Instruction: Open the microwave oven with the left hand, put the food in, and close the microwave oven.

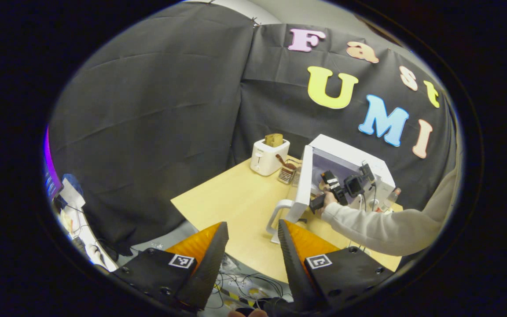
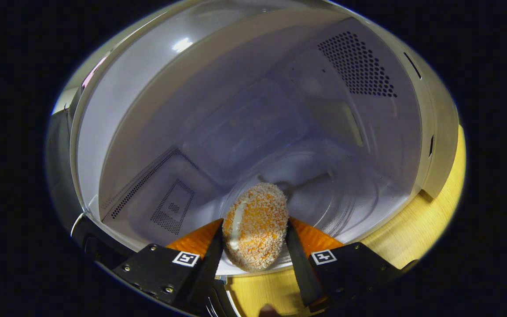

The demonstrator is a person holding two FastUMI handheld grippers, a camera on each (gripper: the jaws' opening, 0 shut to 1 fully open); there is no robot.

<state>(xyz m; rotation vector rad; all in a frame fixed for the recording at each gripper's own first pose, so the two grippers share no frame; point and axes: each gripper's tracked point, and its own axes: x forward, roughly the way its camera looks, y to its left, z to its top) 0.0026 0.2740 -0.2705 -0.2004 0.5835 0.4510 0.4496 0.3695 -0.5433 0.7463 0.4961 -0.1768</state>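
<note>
Wooden table (image 1: 236,207), open microwave (image 2: 253,110), food (image 2: 255,231) between right gripper (image 2: 253,240) fingers.

The right gripper (image 2: 254,235) reaches forward at the end of an outstretched, sleeved arm (image 1: 381,226), both fingers (image 2: 211,253) pressed against something held between them, while the left gripper (image 1: 253,233) hangs back above the worktop's near edge, fingers apart

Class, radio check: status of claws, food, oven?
Left claw open, clear of the door. Right claw shut on food at oven mouth. Nothing blocking.
</note>
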